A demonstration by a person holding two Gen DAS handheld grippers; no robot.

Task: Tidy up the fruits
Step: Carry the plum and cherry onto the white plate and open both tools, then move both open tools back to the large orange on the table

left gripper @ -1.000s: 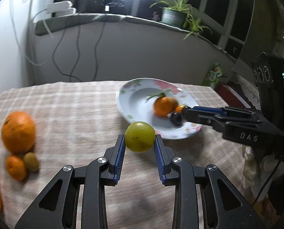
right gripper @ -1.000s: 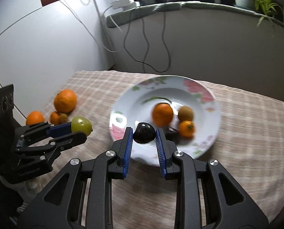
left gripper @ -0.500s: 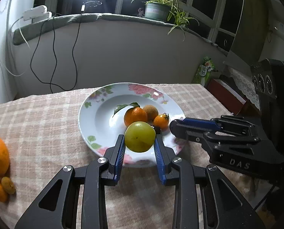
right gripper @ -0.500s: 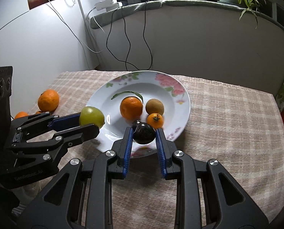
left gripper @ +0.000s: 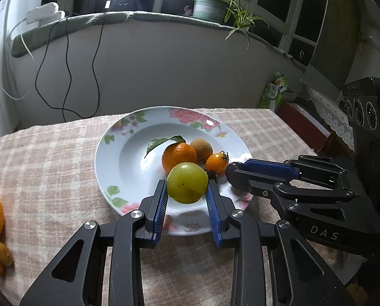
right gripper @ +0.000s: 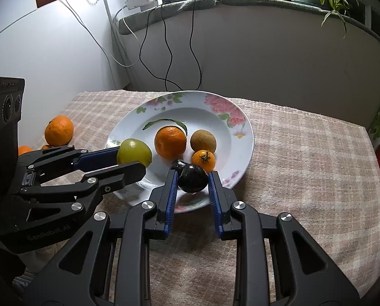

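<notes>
I read left gripper (left gripper: 187, 191) clamped on green fruit (left gripper: 187, 182) above plate (left gripper: 108, 158) | right gripper (right gripper: 192, 178) clamped on dark fruit (right gripper: 192, 178), possibly a plum, over near rim | tangerine (right gripper: 171, 141) lies in plate

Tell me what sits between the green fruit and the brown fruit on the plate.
The leafy orange lies between green fruit and brown fruit, clearest in the right wrist view.

We see the plate (right gripper: 243, 137) mid-table (right gripper: 304, 153) — in it an orange (right gripper: 170, 142), a kiwi (right gripper: 203, 140) at its three o'clock, a tomato (right gripper: 203, 160) at five.
</notes>
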